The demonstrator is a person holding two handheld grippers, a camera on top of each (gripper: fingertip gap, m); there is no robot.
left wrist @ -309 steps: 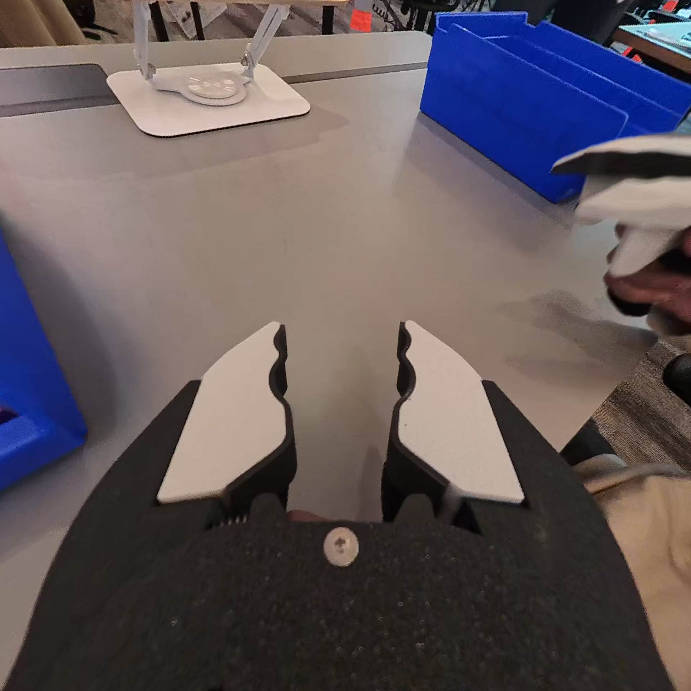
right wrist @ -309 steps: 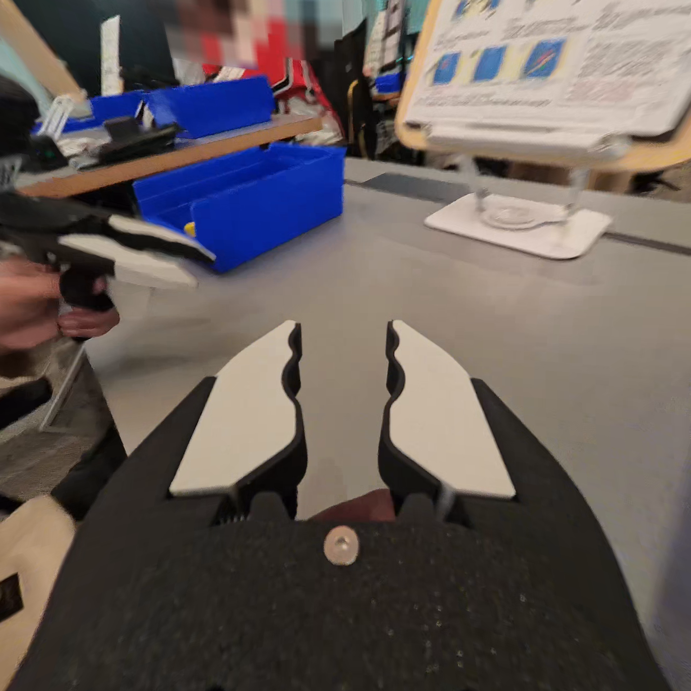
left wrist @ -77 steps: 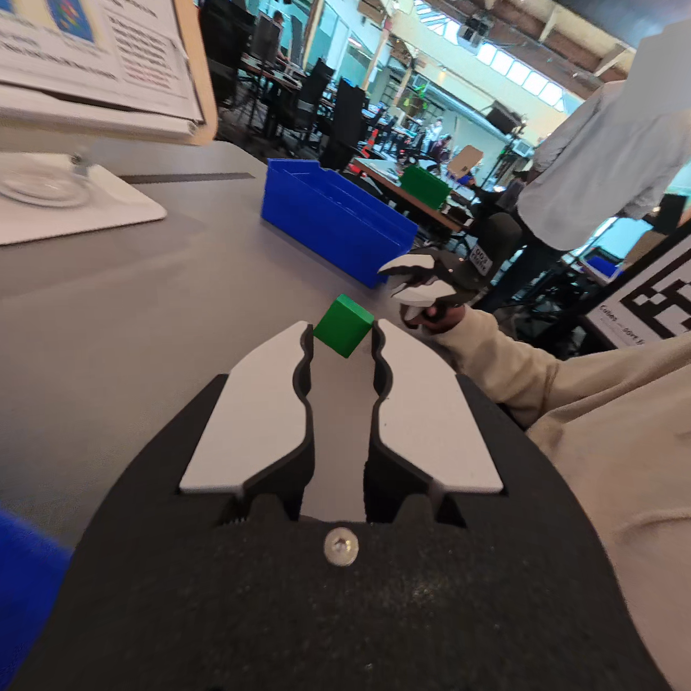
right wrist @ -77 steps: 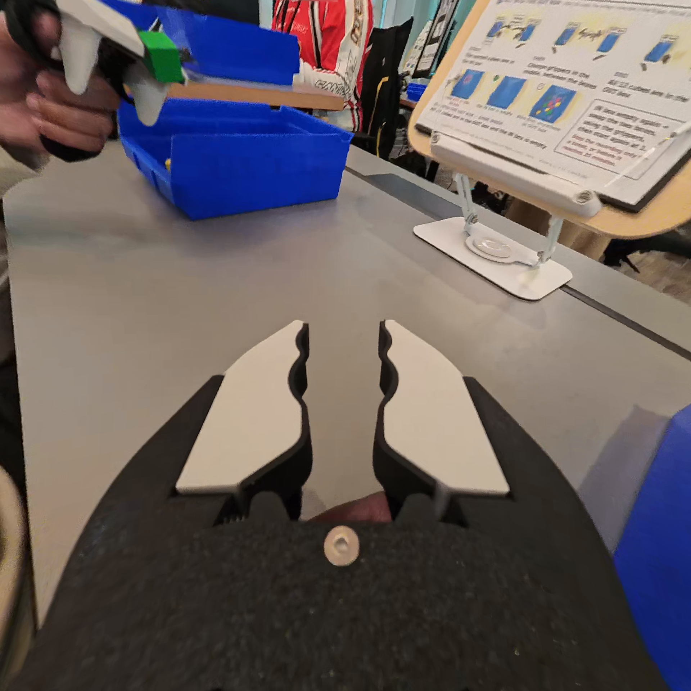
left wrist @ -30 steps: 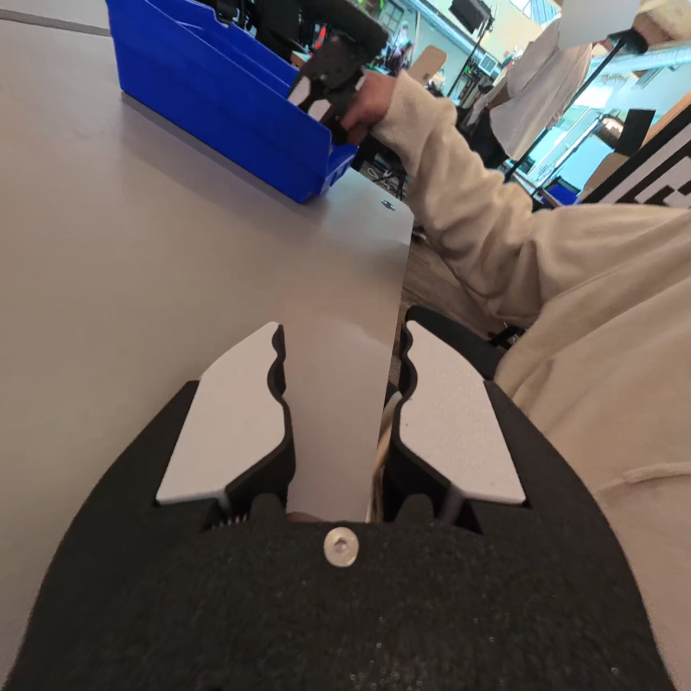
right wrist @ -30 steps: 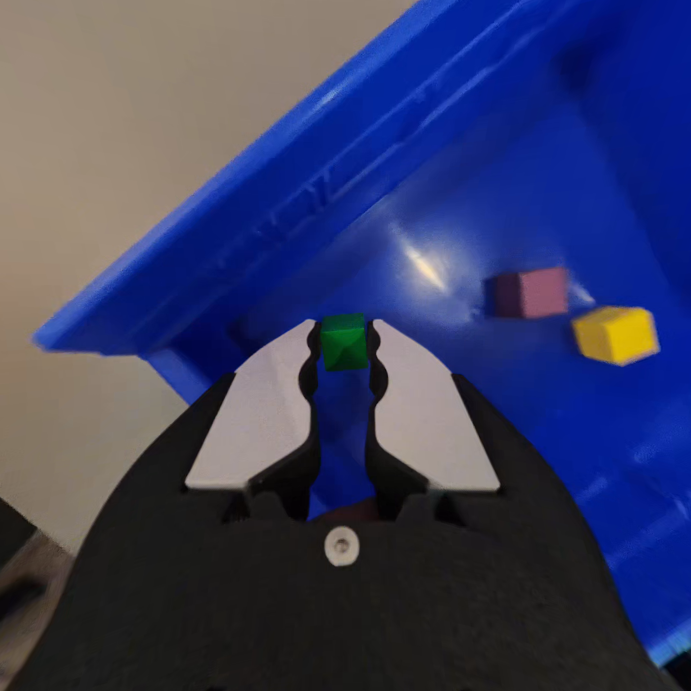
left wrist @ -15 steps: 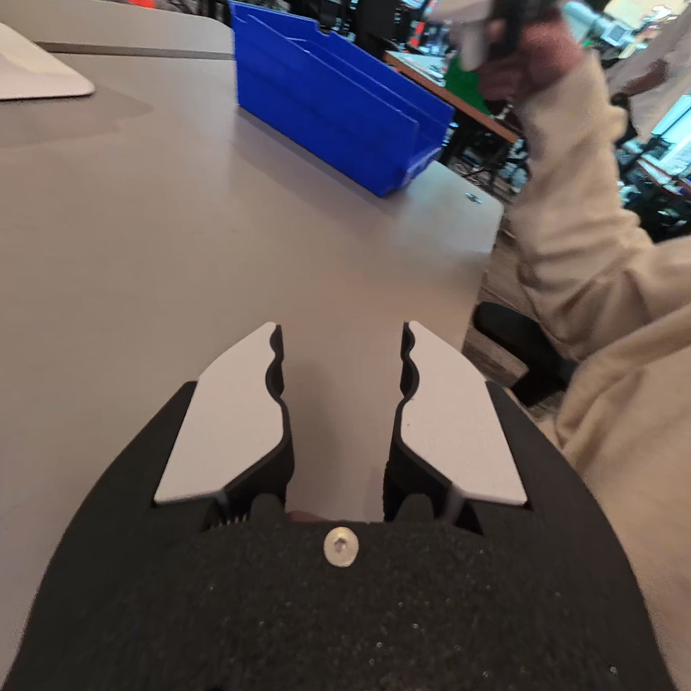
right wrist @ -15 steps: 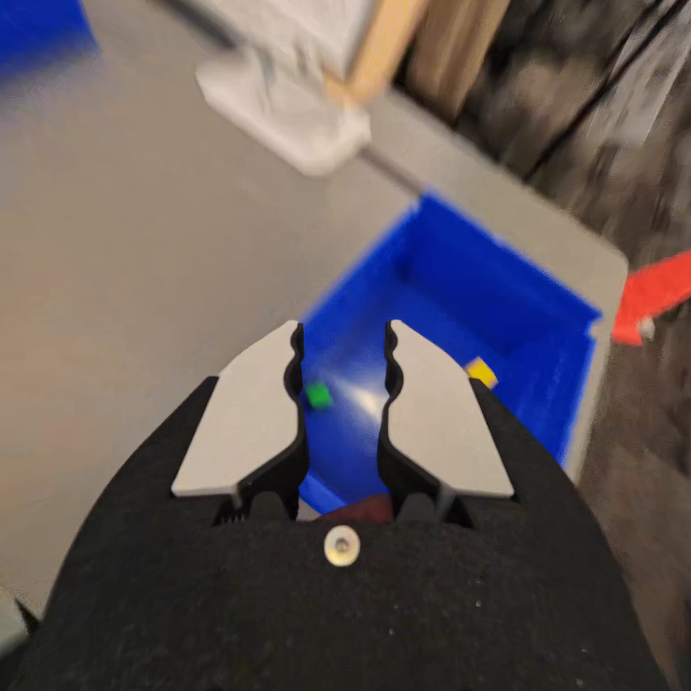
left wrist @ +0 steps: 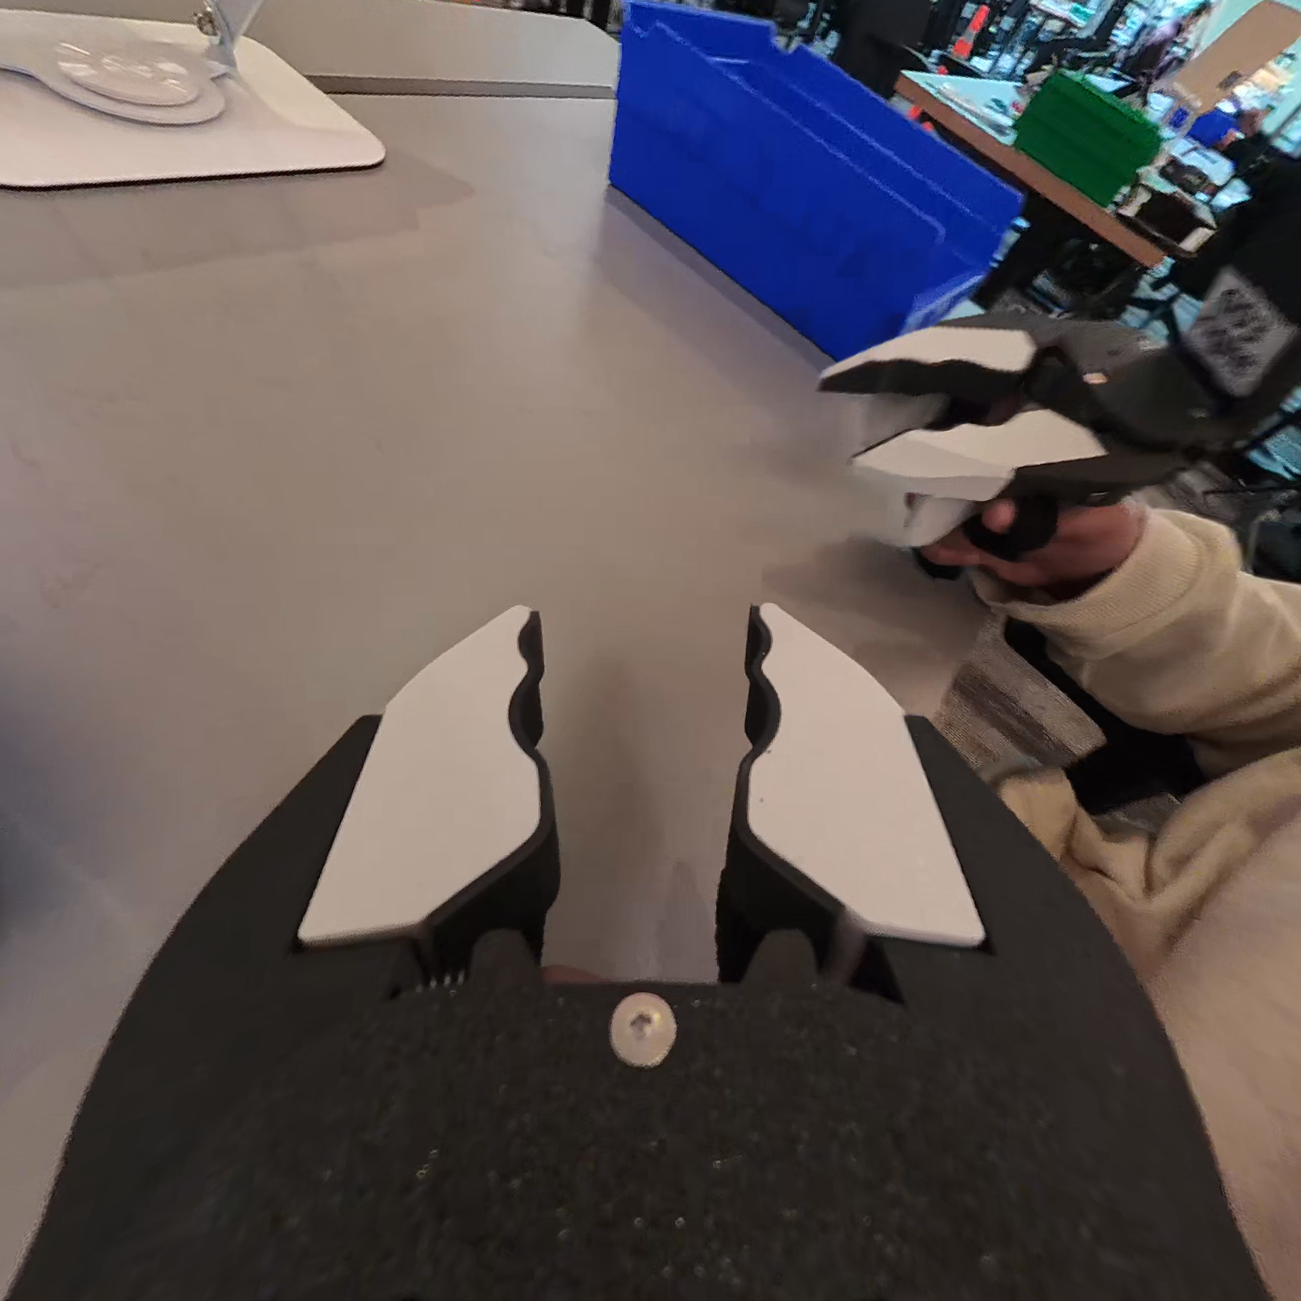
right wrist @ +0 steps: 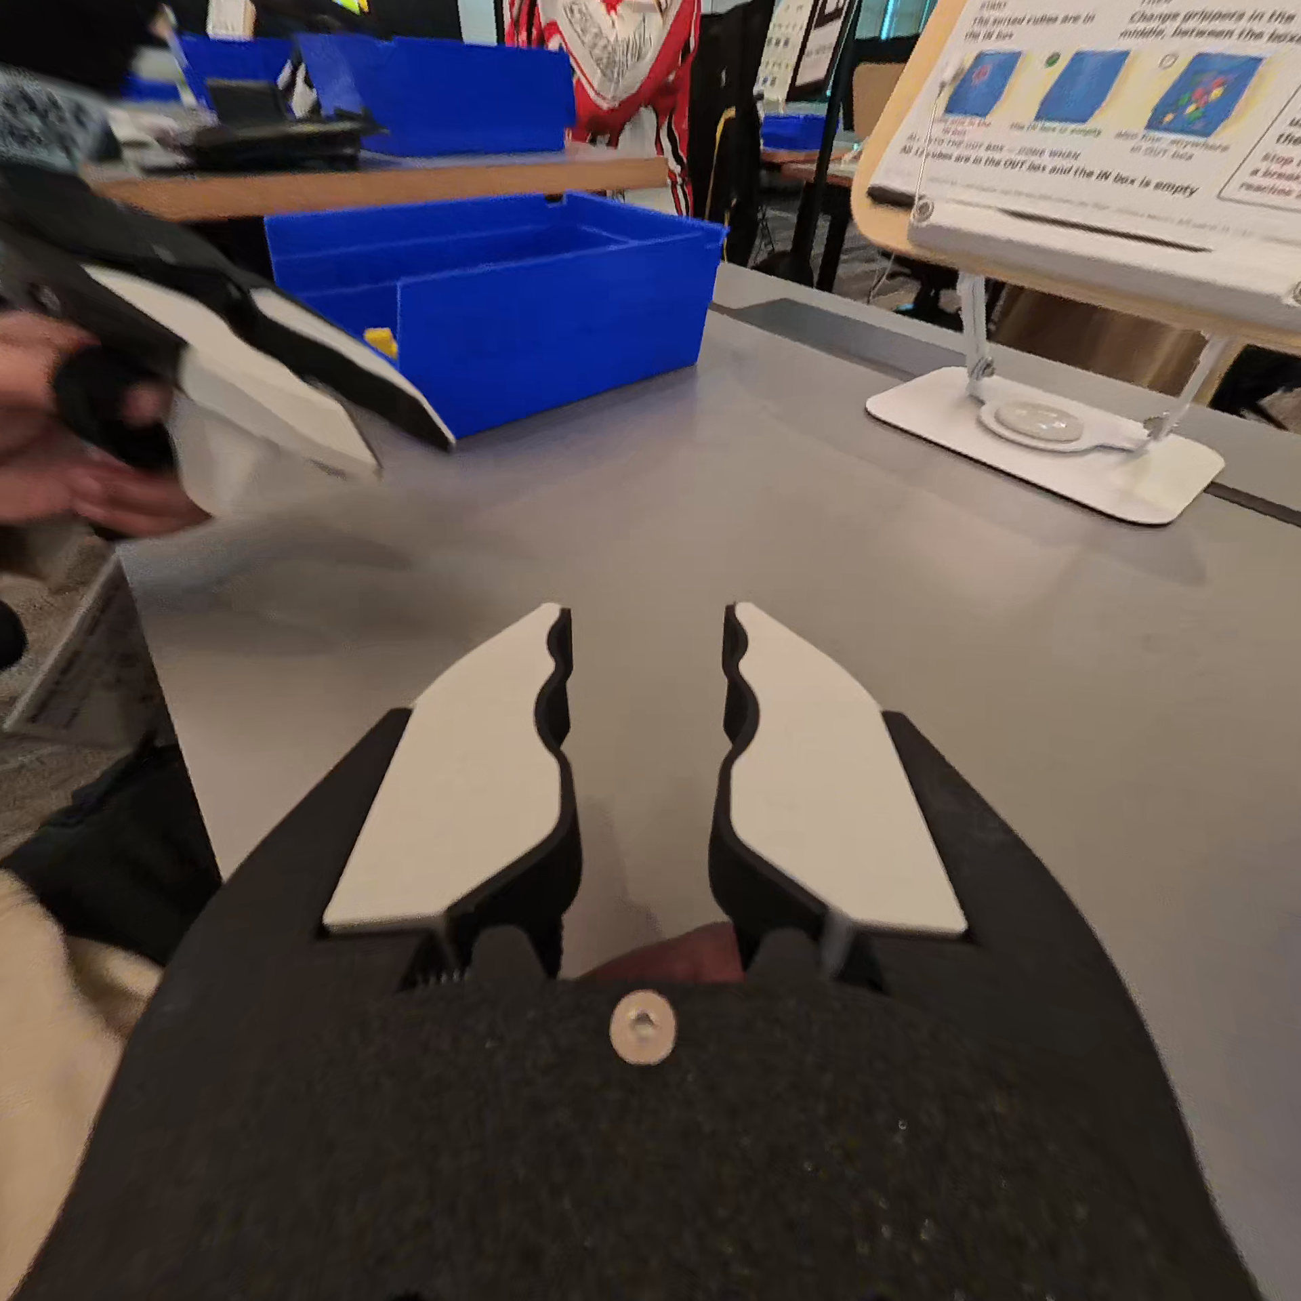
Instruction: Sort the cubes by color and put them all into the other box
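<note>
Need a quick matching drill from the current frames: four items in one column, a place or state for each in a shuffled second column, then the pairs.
Things:
1. left gripper
2. yellow cube
3. white stand base
4. green bin

Places or states:
A. on a far wooden table
B. inside the blue box
C. open, empty, above the grey table
D. flat on the grey table, carrying an instruction board

Pairs: 1-C, 2-B, 3-D, 4-A
</note>
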